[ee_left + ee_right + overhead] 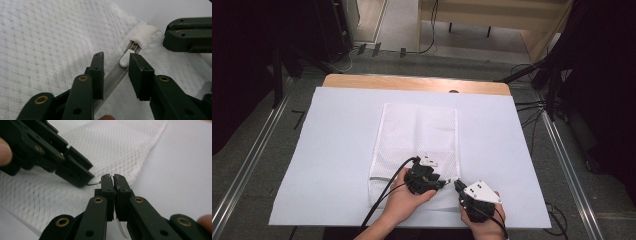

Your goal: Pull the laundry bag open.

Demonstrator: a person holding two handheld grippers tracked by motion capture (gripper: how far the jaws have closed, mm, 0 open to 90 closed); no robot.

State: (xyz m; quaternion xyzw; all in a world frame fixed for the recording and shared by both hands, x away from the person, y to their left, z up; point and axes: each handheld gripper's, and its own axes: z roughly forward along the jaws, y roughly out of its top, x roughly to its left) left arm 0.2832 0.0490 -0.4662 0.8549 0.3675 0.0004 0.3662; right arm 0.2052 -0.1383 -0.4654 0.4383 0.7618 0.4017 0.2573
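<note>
Zipper pull, a small white plastic tab, sits just ahead of the left tool, whose two black jaws are spread to either side of it, the right-hand jaw nearly touching the tab and the other standing off over the grey zipper tape. That tape runs lengthwise straight out between the jaws toward the slider under a white elastic hood at the corner of the white mesh laundry bag, so the pull lies almost dead ahead along the tool's own line, and a closing of the jaws would probably catch it. The right tool has its jaws pressed together on a thin edge of white fabric at that same corner, judged to be anchoring the bag. From above, both hands sit close together at the bag's near right end, the left hand angled rightward, the right hand angled leftward to meet it, over the white-covered tabletop.
</note>
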